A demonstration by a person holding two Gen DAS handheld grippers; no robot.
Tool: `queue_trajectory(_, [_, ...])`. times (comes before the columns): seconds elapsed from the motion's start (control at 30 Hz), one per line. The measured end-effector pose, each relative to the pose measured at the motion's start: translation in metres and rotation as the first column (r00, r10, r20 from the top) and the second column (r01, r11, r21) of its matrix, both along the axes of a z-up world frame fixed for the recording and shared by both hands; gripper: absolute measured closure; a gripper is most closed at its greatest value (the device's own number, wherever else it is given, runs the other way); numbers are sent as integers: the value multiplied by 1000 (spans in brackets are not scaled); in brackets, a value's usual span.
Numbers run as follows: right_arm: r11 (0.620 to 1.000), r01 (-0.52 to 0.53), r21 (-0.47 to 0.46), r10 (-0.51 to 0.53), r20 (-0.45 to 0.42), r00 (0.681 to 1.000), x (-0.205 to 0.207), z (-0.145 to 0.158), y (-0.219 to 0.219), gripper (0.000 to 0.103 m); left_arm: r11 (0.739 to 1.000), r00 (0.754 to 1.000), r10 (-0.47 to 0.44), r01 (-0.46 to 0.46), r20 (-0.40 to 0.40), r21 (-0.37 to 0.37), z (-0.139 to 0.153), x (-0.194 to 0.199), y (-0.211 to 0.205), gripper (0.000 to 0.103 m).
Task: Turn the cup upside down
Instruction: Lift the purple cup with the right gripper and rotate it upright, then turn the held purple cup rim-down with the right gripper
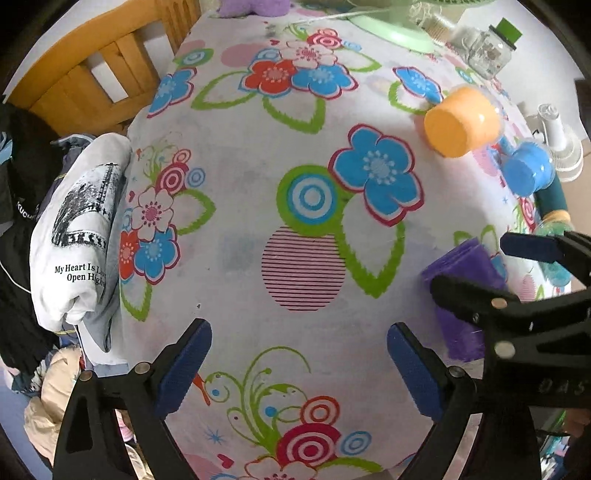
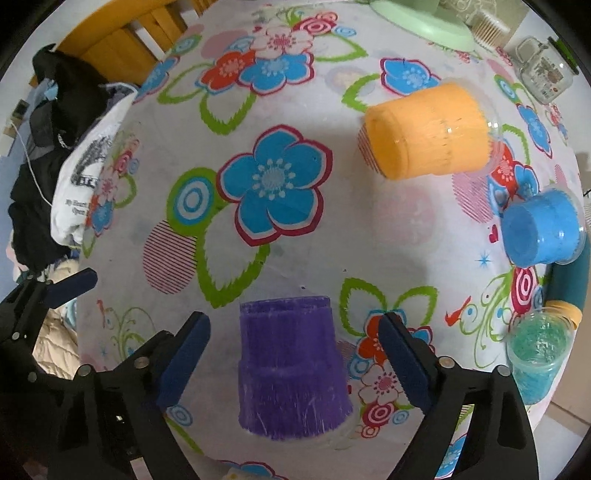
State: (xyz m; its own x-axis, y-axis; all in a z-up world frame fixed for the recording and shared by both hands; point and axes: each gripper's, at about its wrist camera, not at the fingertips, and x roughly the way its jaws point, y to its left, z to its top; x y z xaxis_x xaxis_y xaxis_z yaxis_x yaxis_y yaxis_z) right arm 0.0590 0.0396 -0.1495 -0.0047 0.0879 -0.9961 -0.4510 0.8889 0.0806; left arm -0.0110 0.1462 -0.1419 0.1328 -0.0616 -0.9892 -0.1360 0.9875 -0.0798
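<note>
A purple cup (image 2: 291, 365) lies on the flowered tablecloth between the open fingers of my right gripper (image 2: 295, 354), its rim toward the camera; the pads stand apart from its sides. In the left wrist view the purple cup (image 1: 465, 273) shows at the right, partly hidden behind the right gripper's fingers (image 1: 476, 295). An orange cup (image 2: 428, 129) lies on its side farther back; it also shows in the left wrist view (image 1: 461, 122). A blue cup (image 2: 543, 229) lies on its side at the right. My left gripper (image 1: 299, 369) is open and empty over bare cloth.
A green-filled clear cup (image 2: 539, 354) stands upright at the right edge beside a teal tube (image 2: 572, 280). A glass jar (image 2: 546, 74) and a green fan base (image 2: 424, 22) stand at the back. Clothes (image 1: 81, 229) and a wooden chair (image 1: 92, 66) are beside the table's left edge.
</note>
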Motion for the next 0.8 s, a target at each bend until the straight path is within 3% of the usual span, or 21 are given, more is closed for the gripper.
queue_trajectory(0.47, [1000, 4, -27, -6, -91, 996, 2, -36, 10, 32, 998, 999, -27, 28, -39, 50, -16, 4, 4, 6])
queue_trajectory(0.57, [999, -20, -44, 17, -62, 998, -2, -36, 12, 41, 998, 998, -35, 38, -46, 60, -18, 4, 3, 6])
queue_trajectory(0.8, [1000, 5, -12, -5, -22, 1000, -8, -21, 4, 42, 998, 999, -40, 41, -36, 38, -14, 3, 4, 6])
